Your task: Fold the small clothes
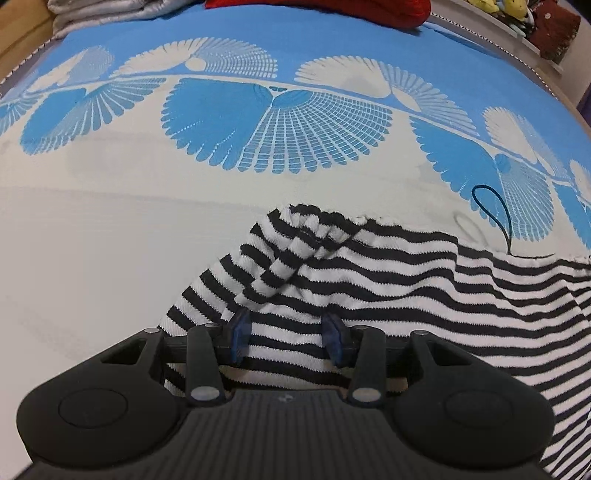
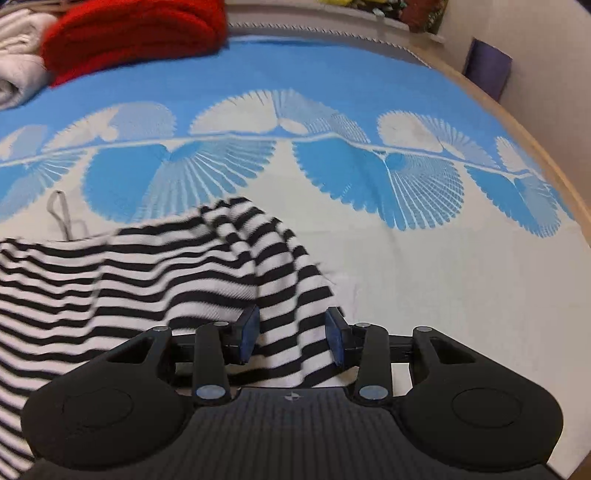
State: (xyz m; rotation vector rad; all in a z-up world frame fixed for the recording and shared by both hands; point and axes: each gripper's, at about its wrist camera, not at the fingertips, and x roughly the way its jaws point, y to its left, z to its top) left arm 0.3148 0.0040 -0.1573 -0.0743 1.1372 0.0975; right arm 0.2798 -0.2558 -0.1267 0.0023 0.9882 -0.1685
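In the left wrist view, the left gripper (image 1: 286, 338) fills the lower middle of the frame, its two blue pads (image 1: 239, 334) standing apart with the black-and-white striped garment (image 1: 369, 280) between and under them. Whether the pads actually pinch the cloth cannot be told; a gap shows beside each pad. The garment spreads from the lower centre to the right edge, with a bunched fold rising toward the middle of the frame. It lies on a bed covered by a white and blue sheet (image 1: 110, 229) printed with fan shapes. A thin dark cord loop (image 1: 491, 214) sits at the garment's upper right edge. Farther off, at the top, lie a red folded cloth (image 1: 321, 9) and a grey quilted one (image 1: 110, 14).

In the right wrist view, the right gripper (image 2: 293, 338) is at the lower middle, its pads likewise apart, with a hanging fold of the same garment (image 2: 155, 273) between them; a firm grip cannot be confirmed. The garment runs to the left edge, blurred. Beyond, the sheet (image 2: 443, 277) stretches to the bed's wooden rim (image 2: 546, 147), and the red cloth (image 2: 136, 33) lies at upper left.
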